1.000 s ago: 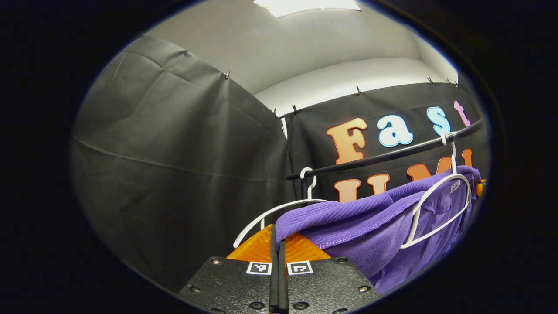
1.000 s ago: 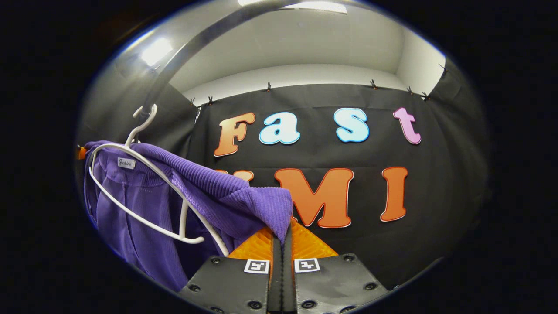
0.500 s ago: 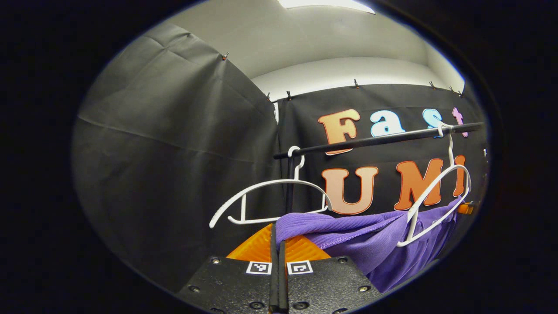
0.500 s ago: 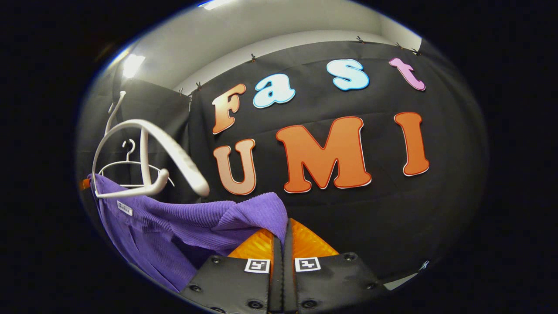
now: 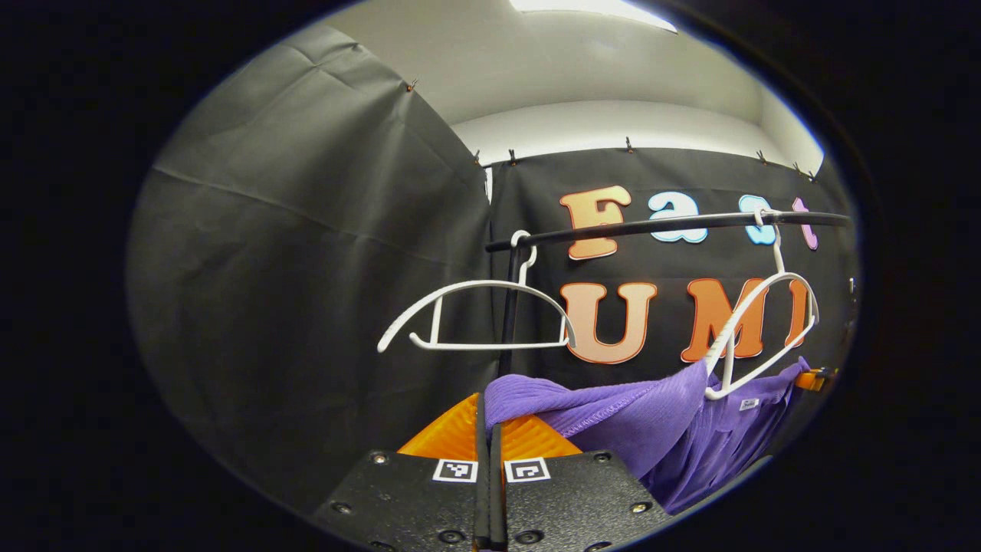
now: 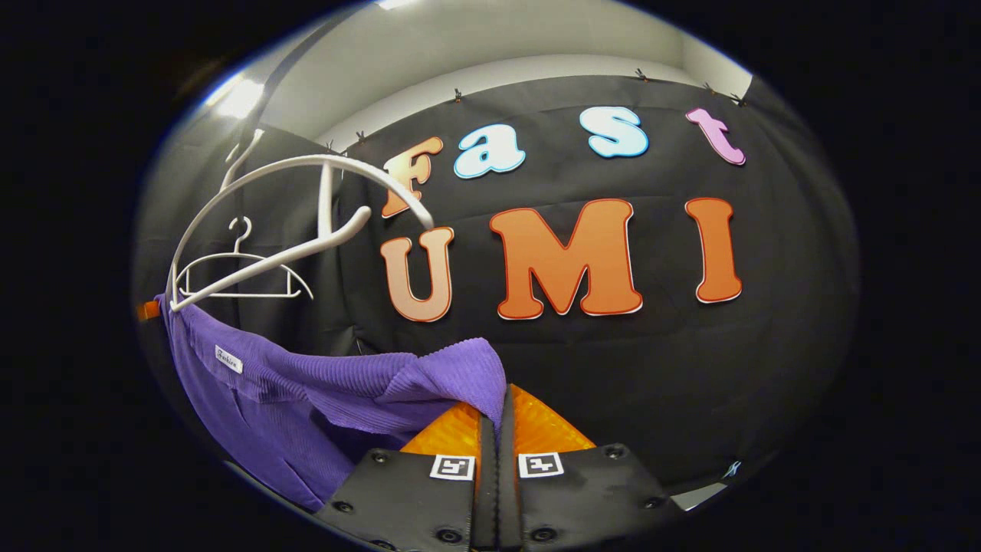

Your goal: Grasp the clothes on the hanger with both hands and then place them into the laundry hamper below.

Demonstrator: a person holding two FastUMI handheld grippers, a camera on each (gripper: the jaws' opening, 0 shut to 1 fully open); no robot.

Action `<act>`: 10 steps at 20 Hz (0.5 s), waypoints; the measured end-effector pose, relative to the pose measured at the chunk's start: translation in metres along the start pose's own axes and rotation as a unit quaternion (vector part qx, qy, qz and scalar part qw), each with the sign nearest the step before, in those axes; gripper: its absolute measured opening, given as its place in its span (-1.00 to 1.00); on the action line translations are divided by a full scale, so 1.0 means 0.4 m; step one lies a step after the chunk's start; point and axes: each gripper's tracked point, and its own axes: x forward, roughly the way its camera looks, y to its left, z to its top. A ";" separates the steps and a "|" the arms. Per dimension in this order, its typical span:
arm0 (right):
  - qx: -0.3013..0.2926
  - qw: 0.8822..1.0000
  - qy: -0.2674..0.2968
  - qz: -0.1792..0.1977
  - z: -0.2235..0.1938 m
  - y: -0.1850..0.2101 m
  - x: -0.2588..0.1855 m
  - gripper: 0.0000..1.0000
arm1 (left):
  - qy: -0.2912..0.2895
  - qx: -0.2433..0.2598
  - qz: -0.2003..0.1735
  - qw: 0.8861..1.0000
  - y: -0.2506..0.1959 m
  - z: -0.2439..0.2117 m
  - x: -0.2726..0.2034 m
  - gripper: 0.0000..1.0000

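Purple garment (image 5: 651,429) now hangs below its white hanger (image 5: 759,337), pulled off | my left tool (image 5: 489,429) and right tool (image 6: 502,422) each clamp a shoulder | rail (image 5: 667,225) above.

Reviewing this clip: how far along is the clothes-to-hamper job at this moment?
Done: the purple garment hangs below the white hanger, apparently off it, though cloth sits close to its lower tip. In hand: the left gripper and the right gripper are each shut on a corner of it, holding it stretched between them. Left: lowering it into the hamper.
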 end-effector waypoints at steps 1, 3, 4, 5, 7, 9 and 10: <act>-0.004 1.000 0.002 -0.002 -0.003 0.003 -0.016 -0.85 | 0.002 -0.001 -0.001 1.000 0.004 -0.004 -0.010 -1.00; -0.006 1.000 0.006 -0.006 -0.013 0.006 -0.047 -0.84 | 0.005 -0.001 0.001 1.000 0.015 -0.019 -0.033 -1.00; -0.004 1.000 0.008 -0.007 -0.021 0.009 -0.063 -0.84 | 0.008 -0.001 0.002 1.000 0.020 -0.030 -0.045 -1.00; -0.002 1.000 0.010 -0.009 -0.029 0.010 -0.071 -0.84 | 0.012 -0.003 0.000 1.000 0.022 -0.043 -0.059 -1.00; 0.001 1.000 0.015 -0.008 -0.051 0.017 -0.097 -0.84 | 0.026 -0.019 -0.018 0.999 -0.007 -0.078 -0.089 -0.99; 0.002 1.000 0.018 -0.010 -0.071 0.028 -0.121 -0.85 | 0.038 -0.022 -0.034 0.998 -0.030 -0.108 -0.117 -1.00; 0.000 1.000 0.019 -0.012 -0.078 0.030 -0.136 -0.85 | 0.037 -0.014 -0.038 0.998 -0.039 -0.115 -0.128 -1.00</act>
